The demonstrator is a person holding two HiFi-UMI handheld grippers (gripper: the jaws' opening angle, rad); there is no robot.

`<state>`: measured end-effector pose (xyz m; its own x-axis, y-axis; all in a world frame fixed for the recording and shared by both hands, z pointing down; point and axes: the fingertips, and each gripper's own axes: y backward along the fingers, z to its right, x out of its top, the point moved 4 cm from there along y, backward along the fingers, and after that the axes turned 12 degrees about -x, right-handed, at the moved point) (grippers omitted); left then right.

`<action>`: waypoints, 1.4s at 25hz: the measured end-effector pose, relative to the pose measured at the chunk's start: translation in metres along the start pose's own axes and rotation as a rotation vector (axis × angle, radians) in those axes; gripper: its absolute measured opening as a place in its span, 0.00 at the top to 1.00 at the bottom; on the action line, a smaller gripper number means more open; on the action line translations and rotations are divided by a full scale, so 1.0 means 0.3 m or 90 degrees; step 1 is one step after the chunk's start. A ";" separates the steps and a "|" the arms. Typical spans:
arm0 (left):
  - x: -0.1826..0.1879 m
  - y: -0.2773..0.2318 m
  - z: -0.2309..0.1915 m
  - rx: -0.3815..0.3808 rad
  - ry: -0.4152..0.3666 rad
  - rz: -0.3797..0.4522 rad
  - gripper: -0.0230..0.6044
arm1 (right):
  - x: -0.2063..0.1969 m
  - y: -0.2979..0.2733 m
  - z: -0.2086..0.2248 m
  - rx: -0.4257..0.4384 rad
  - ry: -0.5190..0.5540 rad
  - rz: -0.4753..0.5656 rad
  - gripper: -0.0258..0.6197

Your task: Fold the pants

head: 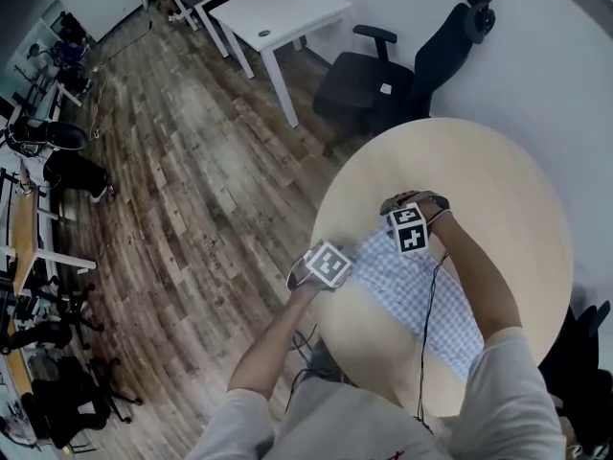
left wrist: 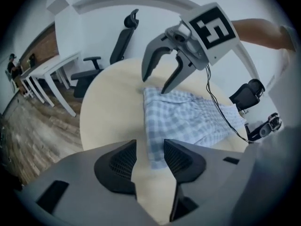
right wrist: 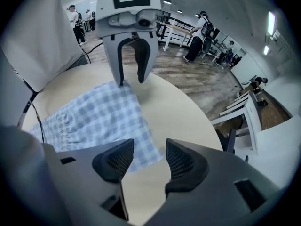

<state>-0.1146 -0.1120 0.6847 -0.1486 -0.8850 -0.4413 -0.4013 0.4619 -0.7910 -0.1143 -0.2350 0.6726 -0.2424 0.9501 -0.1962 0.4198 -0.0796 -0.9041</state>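
Blue-and-white checked pants [head: 421,295] lie flat on the round beige table [head: 498,190], running from its left edge toward me. My left gripper [head: 326,264] points down at the pants' near-left corner. In the left gripper view the left gripper [left wrist: 149,160] stands open, and the corner of the pants [left wrist: 188,117] shows in the gap with the pads clear of it. My right gripper [head: 412,220] hovers over the far-left corner. The right gripper [right wrist: 143,160] is wide open above the hem of the pants [right wrist: 94,112]. Neither holds cloth.
A black cable [head: 429,305] from the right gripper trails across the pants. A black office chair [head: 402,75] stands just beyond the table, and a white desk [head: 278,17] behind it. Wooden floor [head: 192,180] lies to the left. Several people [right wrist: 202,27] stand far off.
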 end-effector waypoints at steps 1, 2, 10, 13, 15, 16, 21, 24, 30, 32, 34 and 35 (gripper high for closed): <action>-0.004 -0.014 -0.015 -0.015 0.003 -0.007 0.67 | -0.001 -0.028 0.016 0.027 0.002 -0.006 0.62; -0.005 -0.026 -0.028 -0.028 0.003 -0.010 0.67 | -0.005 -0.054 0.027 0.054 0.005 -0.014 0.62; -0.016 -0.083 -0.088 -0.118 -0.010 -0.046 0.83 | -0.049 -0.167 0.005 0.253 -0.033 -0.043 0.79; -0.020 -0.070 -0.107 -0.143 -0.011 -0.048 0.85 | -0.043 -0.174 0.013 0.286 -0.048 -0.036 0.87; -0.010 -0.036 -0.143 -0.129 -0.014 -0.039 0.85 | -0.037 -0.177 0.055 0.253 -0.030 -0.030 0.88; -0.002 -0.008 -0.173 -0.111 -0.018 -0.032 0.85 | -0.031 -0.180 0.090 0.220 -0.021 -0.028 0.88; 0.056 0.176 -0.329 -0.023 -0.025 -0.007 0.85 | 0.038 -0.158 0.289 0.065 -0.030 0.015 0.88; 0.108 0.265 -0.327 0.008 -0.049 0.004 0.85 | 0.057 -0.100 0.345 0.021 -0.027 0.019 0.88; 0.184 0.330 -0.118 0.036 -0.125 0.003 0.85 | 0.025 0.097 0.273 -0.042 -0.033 0.013 0.88; 0.212 0.333 -0.025 0.033 -0.144 0.016 0.85 | -0.004 0.163 0.223 -0.067 -0.042 0.011 0.88; 0.230 0.325 0.080 0.031 -0.166 0.024 0.85 | -0.028 0.228 0.155 -0.090 -0.049 0.011 0.88; 0.239 0.321 0.140 0.029 -0.178 0.027 0.85 | -0.039 0.263 0.115 -0.099 -0.050 0.009 0.88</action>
<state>-0.1260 -0.1285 0.5593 0.0940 -0.8169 -0.5691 -0.3582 0.5056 -0.7849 -0.1086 -0.2629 0.5903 -0.3002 0.9224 -0.2432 0.5529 -0.0395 -0.8323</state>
